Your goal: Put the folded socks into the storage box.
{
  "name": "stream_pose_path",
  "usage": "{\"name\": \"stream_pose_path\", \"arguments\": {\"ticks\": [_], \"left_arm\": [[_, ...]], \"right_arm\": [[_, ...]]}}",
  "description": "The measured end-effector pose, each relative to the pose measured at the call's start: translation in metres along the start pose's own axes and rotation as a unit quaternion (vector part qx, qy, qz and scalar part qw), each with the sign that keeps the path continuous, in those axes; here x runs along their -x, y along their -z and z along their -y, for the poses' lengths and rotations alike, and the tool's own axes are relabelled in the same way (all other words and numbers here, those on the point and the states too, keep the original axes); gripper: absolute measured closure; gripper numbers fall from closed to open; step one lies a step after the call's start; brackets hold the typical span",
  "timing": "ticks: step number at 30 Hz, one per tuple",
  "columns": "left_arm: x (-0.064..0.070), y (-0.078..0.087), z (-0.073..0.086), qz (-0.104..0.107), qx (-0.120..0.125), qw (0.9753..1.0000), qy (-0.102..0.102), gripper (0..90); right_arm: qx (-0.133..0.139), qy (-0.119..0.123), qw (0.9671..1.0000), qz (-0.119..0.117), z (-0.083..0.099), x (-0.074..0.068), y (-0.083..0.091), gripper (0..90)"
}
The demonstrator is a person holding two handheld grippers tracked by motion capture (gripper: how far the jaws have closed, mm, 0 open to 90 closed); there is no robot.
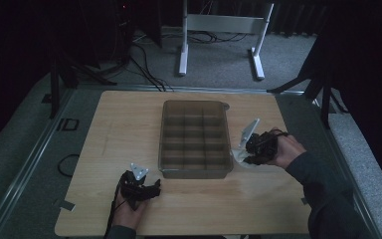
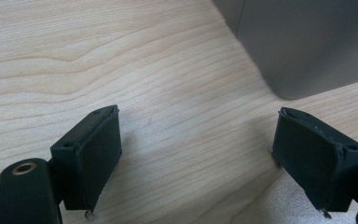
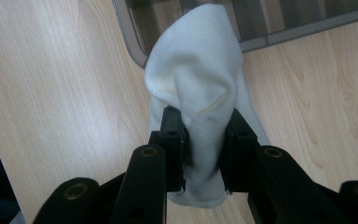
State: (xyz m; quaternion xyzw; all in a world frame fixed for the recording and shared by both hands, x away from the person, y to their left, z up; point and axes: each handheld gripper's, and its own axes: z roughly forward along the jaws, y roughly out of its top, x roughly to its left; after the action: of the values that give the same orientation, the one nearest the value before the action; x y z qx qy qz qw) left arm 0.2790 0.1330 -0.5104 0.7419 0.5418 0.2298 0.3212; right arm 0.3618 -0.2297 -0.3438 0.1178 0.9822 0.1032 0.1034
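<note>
Pinching white cloth (image 3: 200,93) between right gripper (image 3: 204,135) jaws

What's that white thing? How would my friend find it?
Start at the wooden table and find the grey divided tray in its middle. By the tray's near right corner, the right gripper pinches a cloth. It is the one soft, white thing there.

White frame legs (image 1: 219,30), floor cables (image 1: 149,69)
</note>
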Motion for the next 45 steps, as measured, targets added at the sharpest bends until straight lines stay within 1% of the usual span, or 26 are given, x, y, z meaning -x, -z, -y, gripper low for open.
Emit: {"name": "stream_pose_path", "arguments": {"ticks": [12,21,26,35,36,40,45], "left_arm": [[0.000,0.000,0.000,0.000,0.000,1.0000,0.000,15.6],[0.000,0.000,0.000,0.000,0.000,1.0000,0.000,15.6],[0.000,0.000,0.000,0.000,0.000,1.0000,0.000,15.6],[0.000,0.000,0.000,0.000,0.000,1.0000,-0.001,15.6],[0.000,0.000,0.000,0.000,0.000,1.0000,-0.001,15.6],[0.000,0.000,0.000,0.001,0.000,1.0000,-0.001,15.6],[0.000,0.000,0.000,0.001,0.000,1.0000,-0.001,15.6]], "right_arm": [[0.002,0.013,0.9999,0.000,-0.011,0.001,0.004,73.7],[-0.001,0.018,0.9998,-0.004,-0.019,0.000,0.002,73.7],[0.002,0.024,0.9997,-0.001,-0.025,0.000,0.002,73.6],[0.003,0.024,0.9997,-0.003,-0.034,0.000,0.001,73.6],[0.005,0.026,0.9996,-0.002,-0.035,0.000,0.001,73.6],[0.011,0.024,0.9996,-0.003,-0.039,0.000,0.001,73.5],[0.013,0.024,0.9996,-0.005,-0.044,-0.003,-0.001,73.5]]}}
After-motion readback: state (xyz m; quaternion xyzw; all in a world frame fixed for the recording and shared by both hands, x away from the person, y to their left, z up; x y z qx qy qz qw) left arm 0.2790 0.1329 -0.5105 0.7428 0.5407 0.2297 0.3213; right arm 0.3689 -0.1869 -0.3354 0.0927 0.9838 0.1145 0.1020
